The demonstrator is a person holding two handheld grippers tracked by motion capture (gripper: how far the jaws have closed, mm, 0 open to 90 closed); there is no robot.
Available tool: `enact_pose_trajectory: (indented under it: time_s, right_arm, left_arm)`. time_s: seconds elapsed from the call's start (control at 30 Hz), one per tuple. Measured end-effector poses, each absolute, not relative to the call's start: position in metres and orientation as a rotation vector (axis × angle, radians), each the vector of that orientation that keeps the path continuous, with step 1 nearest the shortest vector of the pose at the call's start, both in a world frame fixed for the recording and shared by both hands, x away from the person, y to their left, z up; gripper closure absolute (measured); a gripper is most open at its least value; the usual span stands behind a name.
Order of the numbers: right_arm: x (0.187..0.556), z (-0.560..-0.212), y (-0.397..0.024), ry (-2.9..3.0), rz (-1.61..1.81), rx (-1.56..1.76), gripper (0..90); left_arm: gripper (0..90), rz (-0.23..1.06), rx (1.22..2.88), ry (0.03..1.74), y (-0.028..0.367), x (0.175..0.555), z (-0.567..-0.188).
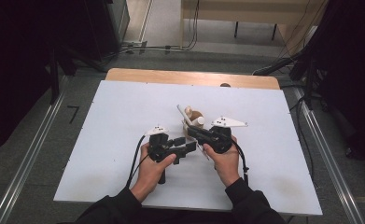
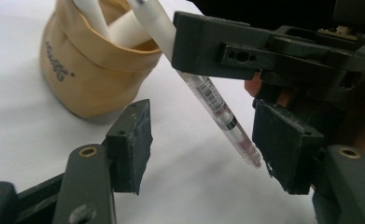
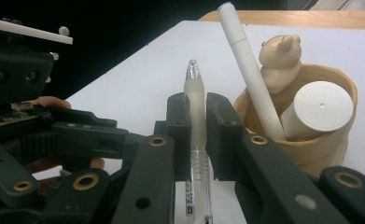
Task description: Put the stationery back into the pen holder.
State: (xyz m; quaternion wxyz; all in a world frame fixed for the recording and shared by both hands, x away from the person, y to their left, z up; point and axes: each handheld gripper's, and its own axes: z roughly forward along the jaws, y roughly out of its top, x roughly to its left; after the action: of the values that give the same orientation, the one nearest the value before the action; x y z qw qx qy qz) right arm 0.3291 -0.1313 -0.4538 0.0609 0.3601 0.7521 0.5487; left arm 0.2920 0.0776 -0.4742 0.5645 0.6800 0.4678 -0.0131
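Already the right tongs (image 3: 198, 135) were clenched on the pen (image 3: 196, 140) at frame centre, while the left tongs (image 2: 203, 144), released, flanked its lower tip, not yet gripping.

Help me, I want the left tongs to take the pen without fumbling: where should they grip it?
Grip the clear barrel of the pen below the right tongs, which clamp its frosted end. It slants free above the table, its tip between the left tongs' open pads, so close there.

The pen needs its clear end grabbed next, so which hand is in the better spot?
Probably the left gripper: its open jaws already sit either side of the pen, which the right gripper holds clamped.
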Motion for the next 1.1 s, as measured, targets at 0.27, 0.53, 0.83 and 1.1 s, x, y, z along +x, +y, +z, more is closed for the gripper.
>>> enact_pose_trajectory:
  time_s: [0.27,0.53,0.83,1.1]
  right_arm:
    - [0.328,-0.453,-0.131,2.272,1.674,1.09,78.5]
    - [0.328,-0.454,-0.129,2.281,1.676,1.09,78.5]
    - [0.327,-0.454,-0.127,2.282,1.684,1.087,78.5]
    - [0.326,-0.454,-0.126,2.293,1.688,1.08,78.3]
  left_arm:
    - [45.0,-0.067,1.57,1.117,0.075,0.299,-0.477]
    - [50.7,-0.109,1.55,1.115,0.075,0.303,-0.479]
    - [59.1,-0.141,1.536,1.12,0.075,0.304,-0.481]
    - [74.2,-0.134,1.529,1.124,0.079,0.305,-0.48]
